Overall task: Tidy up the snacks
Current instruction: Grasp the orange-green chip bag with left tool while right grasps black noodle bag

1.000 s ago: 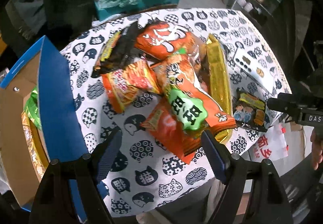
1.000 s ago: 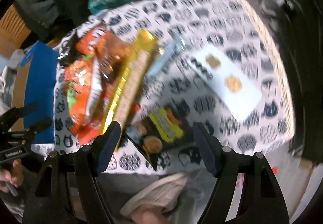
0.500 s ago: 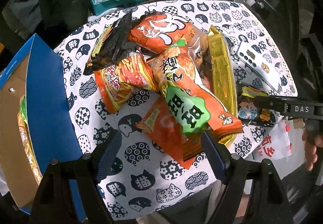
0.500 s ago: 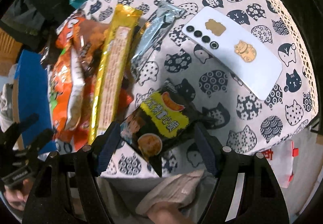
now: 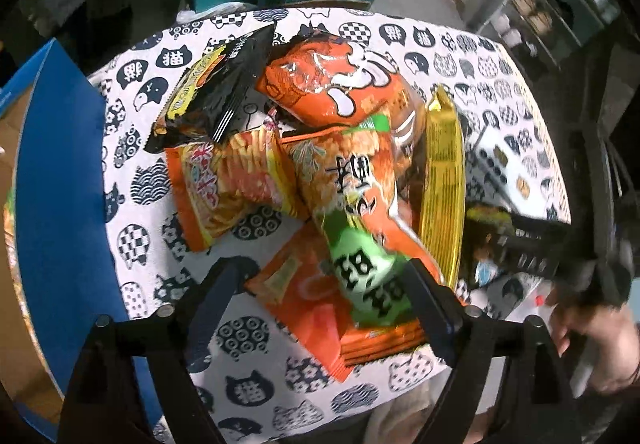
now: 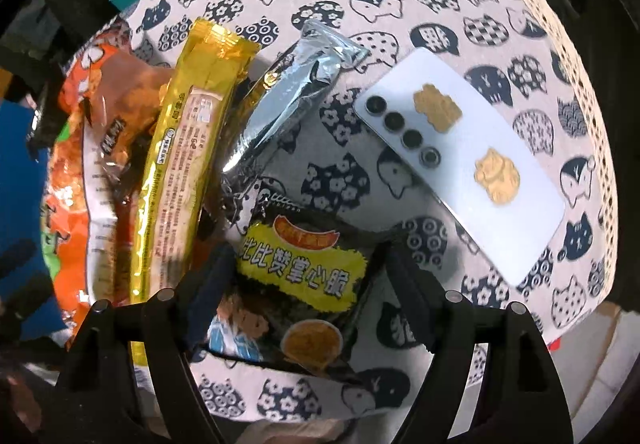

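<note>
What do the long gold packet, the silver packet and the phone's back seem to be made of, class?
Gold packet: probably glossy plastic film; it creases and shows bright highlights. Silver packet: looks like metallised foil; crinkled, mirror-like. Phone: smooth pale back with soft sheen, glass or plastic, unclear which.

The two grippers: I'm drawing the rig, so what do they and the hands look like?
Each gripper, left and right, has a black frame with round silver bolt heads and two dark blue finger pads. White lettering marks the right gripper's body. The person's right hand is bare; no sleeve shows.
</note>
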